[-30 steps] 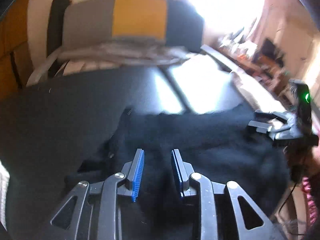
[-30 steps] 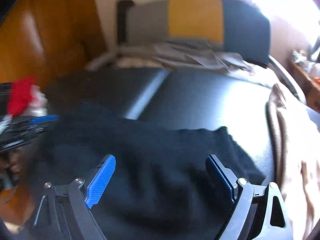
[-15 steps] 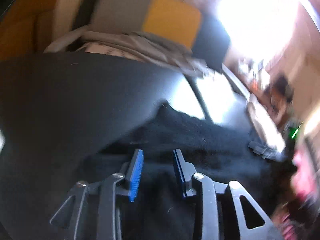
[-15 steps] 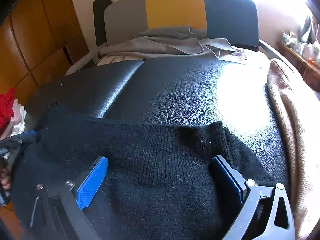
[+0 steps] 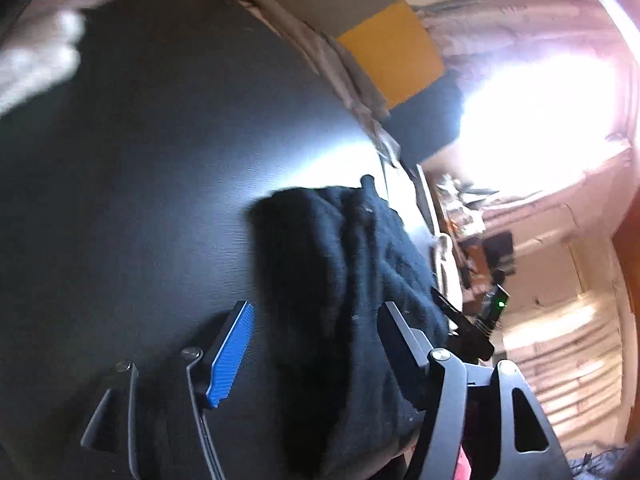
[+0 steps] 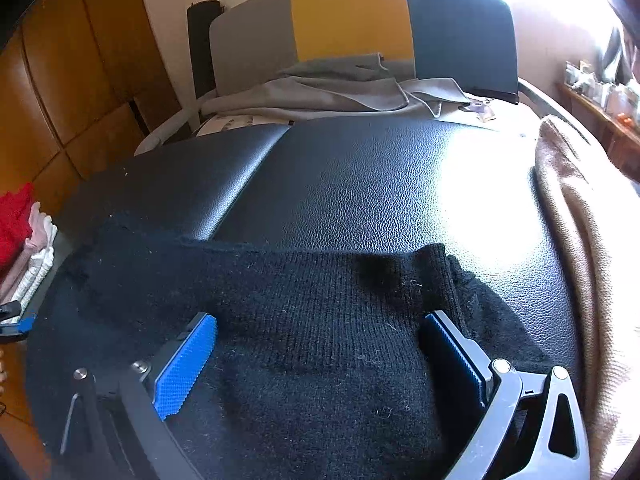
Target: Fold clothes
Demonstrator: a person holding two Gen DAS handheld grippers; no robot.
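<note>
A black knit sweater [image 6: 320, 320] lies spread on a black leather surface [image 6: 380, 184]. My right gripper [image 6: 320, 344] is open wide just above the sweater, holding nothing. In the left wrist view the sweater [image 5: 340, 280] runs between the open jaws of my left gripper [image 5: 316, 332], which is tilted hard to the side and grips nothing. The right gripper [image 5: 468, 328] shows past the sweater's far edge in that view.
A grey, yellow and black chair back [image 6: 352, 24] with grey cloth [image 6: 320, 88] stands behind. A tan garment [image 6: 580, 240] lies at the right edge. Folded red and white clothes [image 6: 24, 248] sit at the left. Wooden panels [image 6: 60, 80] line the left wall.
My left gripper has opened wider and rolled sharply, swinging to the sweater's side. My right gripper stayed open and settled still over the sweater.
</note>
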